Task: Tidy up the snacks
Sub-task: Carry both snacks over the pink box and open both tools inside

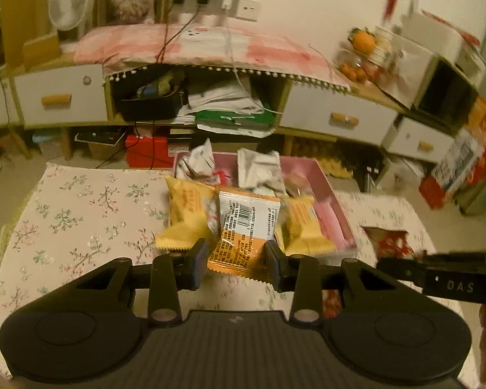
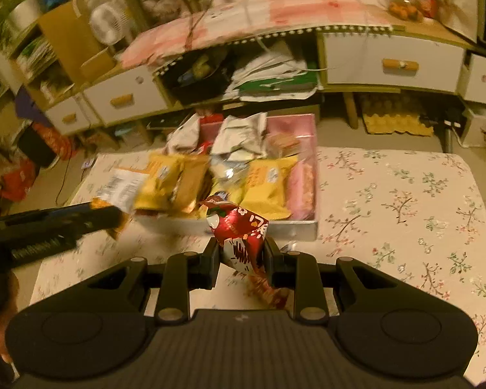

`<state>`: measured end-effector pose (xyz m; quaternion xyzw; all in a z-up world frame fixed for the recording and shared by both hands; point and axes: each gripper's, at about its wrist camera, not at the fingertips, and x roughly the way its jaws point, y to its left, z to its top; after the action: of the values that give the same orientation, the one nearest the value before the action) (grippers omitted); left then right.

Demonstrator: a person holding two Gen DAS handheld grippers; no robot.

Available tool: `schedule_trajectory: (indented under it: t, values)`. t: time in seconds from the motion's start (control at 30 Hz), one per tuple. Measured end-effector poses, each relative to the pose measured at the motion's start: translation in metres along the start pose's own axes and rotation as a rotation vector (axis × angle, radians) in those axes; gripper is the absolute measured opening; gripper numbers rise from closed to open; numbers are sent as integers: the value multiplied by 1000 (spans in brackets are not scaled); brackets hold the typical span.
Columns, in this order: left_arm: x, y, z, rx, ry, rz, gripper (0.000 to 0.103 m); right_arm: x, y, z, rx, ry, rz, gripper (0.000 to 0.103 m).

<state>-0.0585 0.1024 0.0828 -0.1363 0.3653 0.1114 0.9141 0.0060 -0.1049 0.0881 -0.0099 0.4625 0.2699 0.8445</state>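
My left gripper [image 1: 236,259] is shut on an orange snack packet [image 1: 243,227] with a white barcode panel, lifted just in front of the pink box [image 1: 337,223]. In the right wrist view that same orange packet [image 2: 123,188] hangs at the left, held by the left gripper [image 2: 113,217]. My right gripper [image 2: 241,256] is shut on a red foil snack packet [image 2: 239,236], raised before the near wall of the pink box [image 2: 304,227]. The box holds yellow packets [image 2: 269,184] and silver ones [image 2: 239,136]. The red packet [image 1: 388,243] also shows at the right of the left wrist view.
The box stands on a table with a floral cloth [image 2: 405,214], with bare cloth to its right and to its left [image 1: 81,220]. Beyond the table runs a low cabinet with white drawers [image 1: 337,116] and an open shelf of papers [image 1: 226,107].
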Motion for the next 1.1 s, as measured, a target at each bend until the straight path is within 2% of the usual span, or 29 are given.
schedule_trajectory:
  t: [0.1,0.2,0.4,0.57,0.7,0.8,0.9,1.0,1.1]
  values:
    - [14,4,10,-36,18,-37,43,10,-13,8,40,3,-22,25]
    - [31,-3,16,-30,29,-58,43,24,-23,19,70,6,-38,25]
    - [68,-25,36,-13,21,-140,43,50,-48,44,182,-8,-26,25]
    - [108,-39,44,2,17,-162,43,78,-62,59,278,-24,8,25]
    - [128,-44,46,2,29,-185,43,93,-59,67,273,-35,20,25]
    - [136,-43,47,-5,35,-173,45,101,-60,70,302,-29,16,25]
    - [132,-42,45,23,11,-177,55,105,-67,70,339,-20,50,30]
    - [120,-40,43,37,5,-165,62,95,-65,66,337,-57,62,36]
    - [105,-30,43,-25,3,-178,62,80,-62,58,324,-76,45,36]
